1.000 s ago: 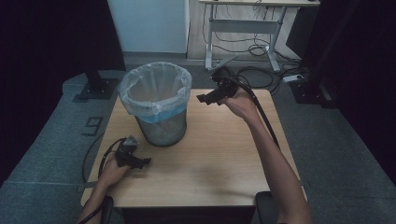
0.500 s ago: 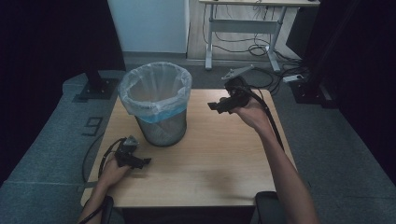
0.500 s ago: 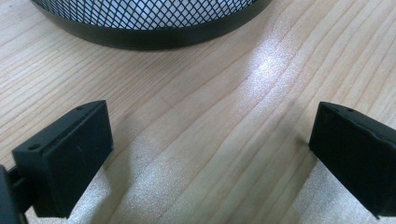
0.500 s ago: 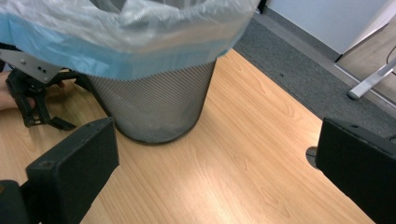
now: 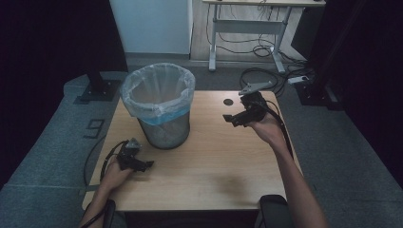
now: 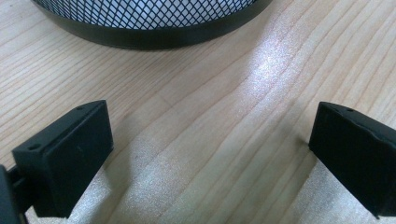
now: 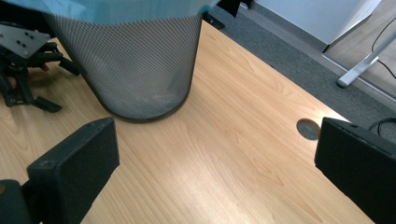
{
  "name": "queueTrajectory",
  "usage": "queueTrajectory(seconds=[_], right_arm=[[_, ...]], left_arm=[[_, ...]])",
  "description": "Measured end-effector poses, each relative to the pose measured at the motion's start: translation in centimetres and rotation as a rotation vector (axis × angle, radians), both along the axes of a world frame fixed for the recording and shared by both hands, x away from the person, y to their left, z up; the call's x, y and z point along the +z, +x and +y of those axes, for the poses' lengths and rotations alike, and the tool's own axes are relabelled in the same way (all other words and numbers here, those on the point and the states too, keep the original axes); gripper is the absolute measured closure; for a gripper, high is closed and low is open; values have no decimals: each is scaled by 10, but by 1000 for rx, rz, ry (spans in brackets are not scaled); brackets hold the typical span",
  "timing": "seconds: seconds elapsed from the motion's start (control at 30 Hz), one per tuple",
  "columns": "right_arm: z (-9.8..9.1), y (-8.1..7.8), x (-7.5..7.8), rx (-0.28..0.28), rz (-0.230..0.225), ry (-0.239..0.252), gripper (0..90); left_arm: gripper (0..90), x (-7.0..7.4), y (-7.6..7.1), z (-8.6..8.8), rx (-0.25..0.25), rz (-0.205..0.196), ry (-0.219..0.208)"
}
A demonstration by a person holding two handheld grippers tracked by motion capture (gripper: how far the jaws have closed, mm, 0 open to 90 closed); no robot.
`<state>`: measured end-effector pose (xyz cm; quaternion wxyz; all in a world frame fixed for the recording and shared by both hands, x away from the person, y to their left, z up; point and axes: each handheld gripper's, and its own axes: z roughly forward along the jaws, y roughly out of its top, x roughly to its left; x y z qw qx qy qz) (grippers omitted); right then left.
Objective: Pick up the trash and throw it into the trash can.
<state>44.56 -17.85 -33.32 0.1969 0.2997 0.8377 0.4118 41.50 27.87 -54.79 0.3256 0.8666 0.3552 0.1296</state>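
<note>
The wastebasket (image 5: 161,111) is round black mesh, lined with a clear bag that has a blue edge. It stands upright, mouth upward, at the table's (image 5: 214,175) far left part. The left gripper (image 5: 142,165) rests just beside its base, jaws wide apart. The right gripper (image 5: 234,118) is above the table's right side, jaws also apart, empty.

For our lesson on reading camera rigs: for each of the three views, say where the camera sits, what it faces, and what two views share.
High view: above the person's side, facing down on the wooden table; both forearms, left gripper, right gripper.
Left gripper view: low over the tabletop, facing the mesh wastebasket base; own open jaws.
Right gripper view: raised, facing the wastebasket; own open jaws.
Shared: the right gripper view also catches the left gripper, as the high view does.
</note>
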Motion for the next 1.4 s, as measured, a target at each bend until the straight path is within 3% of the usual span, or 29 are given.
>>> queueTrajectory(seconds=[0.5,0.83,1.03,1.4], right_arm=[[-30,-17,-48,-40,13,47,8],[-42,-28,-96,-82,21,-16,12],[-47,-35,-126,-101,45,-6,11],[-50,-48,-178,-127,78,-34,0]], left_arm=[[0,0,0,0,4,-1,-3],[0,0,0,0,4,-2,-3],[0,-1,-1,-1,8,-2,-5],[0,0,0,-1,5,-2,-2]])
